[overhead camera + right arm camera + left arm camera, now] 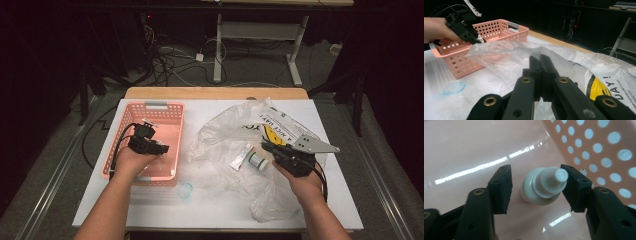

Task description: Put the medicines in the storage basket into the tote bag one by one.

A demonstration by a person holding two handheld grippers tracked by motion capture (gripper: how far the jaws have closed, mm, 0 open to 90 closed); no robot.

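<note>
Left claw [536, 185] stands half open around the white dropper bottle [544, 186] in the pink basket [599, 150], lower centre; it should square both pads before gripping. Right claw [540, 72] is closed, empty.

Your left gripper [161, 149] reaches down into the pink basket [170, 106] at the left of the white table [150, 210]. Your right gripper [267, 148] rests on the crumpled clear plastic bag [225, 127], pointing toward the basket. Just beside its tip lie a small white bottle with a green label [257, 161] and a flat sachet [241, 157], touching each other. A faint blue ring [186, 190] marks the table near the basket's front corner.
</note>
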